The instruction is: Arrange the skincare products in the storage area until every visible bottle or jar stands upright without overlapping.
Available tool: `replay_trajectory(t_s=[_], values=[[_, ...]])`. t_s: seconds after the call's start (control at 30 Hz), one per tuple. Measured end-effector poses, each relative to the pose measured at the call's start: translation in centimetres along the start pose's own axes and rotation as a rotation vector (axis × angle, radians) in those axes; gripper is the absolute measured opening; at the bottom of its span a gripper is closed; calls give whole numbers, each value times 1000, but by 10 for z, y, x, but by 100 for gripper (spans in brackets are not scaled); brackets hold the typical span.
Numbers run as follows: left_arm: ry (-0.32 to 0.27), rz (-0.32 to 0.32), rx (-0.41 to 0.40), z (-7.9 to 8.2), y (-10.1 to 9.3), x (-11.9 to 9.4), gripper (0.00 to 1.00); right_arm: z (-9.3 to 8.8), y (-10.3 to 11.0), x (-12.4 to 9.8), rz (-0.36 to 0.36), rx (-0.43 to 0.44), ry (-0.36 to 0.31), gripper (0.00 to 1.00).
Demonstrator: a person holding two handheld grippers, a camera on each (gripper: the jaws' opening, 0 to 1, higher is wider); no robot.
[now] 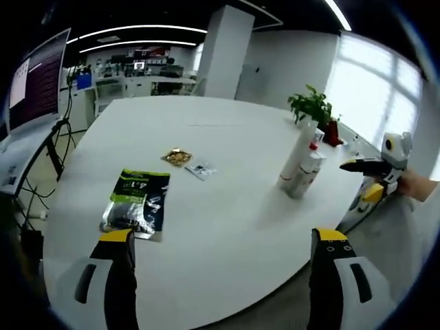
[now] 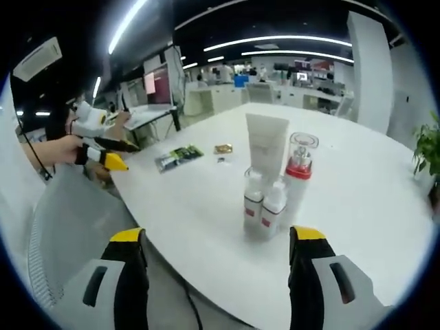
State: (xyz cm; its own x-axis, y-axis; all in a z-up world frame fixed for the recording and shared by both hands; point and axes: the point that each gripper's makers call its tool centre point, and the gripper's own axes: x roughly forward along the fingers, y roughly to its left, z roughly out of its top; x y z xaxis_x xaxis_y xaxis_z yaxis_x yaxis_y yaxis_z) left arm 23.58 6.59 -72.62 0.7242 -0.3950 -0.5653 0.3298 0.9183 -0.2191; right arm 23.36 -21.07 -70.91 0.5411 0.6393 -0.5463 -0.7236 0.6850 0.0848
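Left gripper [image 1: 223,271]: jaws spread wide, nothing between them, hovering over the near edge of the white table [image 1: 227,206]. Right gripper [image 2: 216,268]: jaws likewise parted and empty, aimed straight at the skincare cluster [image 2: 273,185].

Cluster standing near the table edge on the right gripper's side, all upright as far as can be told: a tall white tube [image 2: 265,144] at the back, a clear-capped bottle with a red collar [image 2: 298,172] beside it, two small white bottles with red labels [image 2: 265,205] in front, apparently touching one another. In the left gripper view, same group [image 1: 301,165] seen side-on, well right of centre, with a potted plant [image 1: 315,110] behind.

Elsewhere on the table: a dark and green sachet pack [image 1: 136,201] lying flat, a small gold-coloured packet [image 1: 177,157] and a small pale sachet [image 1: 201,169] just beyond it, well apart from the bottles.

Judgement on doing the step well: approach low and slow with the right gripper, take one small front bottle around its body rather than its cap, lift clear before sliding, set down with a gap on every side. Risk: bumping the tall tube, which looks top-heavy. Best kept ready: the left gripper as a steadying stop.
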Motion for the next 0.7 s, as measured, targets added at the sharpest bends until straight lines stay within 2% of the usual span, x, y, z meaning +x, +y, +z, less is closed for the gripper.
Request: replay_trajectory(t_s=[0.1, 0.23, 0.4, 0.57, 0.7], values=[[26, 5, 12, -4, 10, 5, 99, -1, 0, 0, -1, -2, 6, 84], [32, 15, 2, -3, 24, 8, 98, -3, 0, 1, 3, 0, 18, 83], [52, 44, -18, -3, 43, 14, 96, -5, 1, 2, 7, 0, 34, 83], [75, 86, 0, -2, 65, 19, 94, -9, 1, 4, 6, -4, 55, 83], [128, 92, -3, -7, 82, 30, 95, -12, 0, 4, 3, 0, 69, 83]])
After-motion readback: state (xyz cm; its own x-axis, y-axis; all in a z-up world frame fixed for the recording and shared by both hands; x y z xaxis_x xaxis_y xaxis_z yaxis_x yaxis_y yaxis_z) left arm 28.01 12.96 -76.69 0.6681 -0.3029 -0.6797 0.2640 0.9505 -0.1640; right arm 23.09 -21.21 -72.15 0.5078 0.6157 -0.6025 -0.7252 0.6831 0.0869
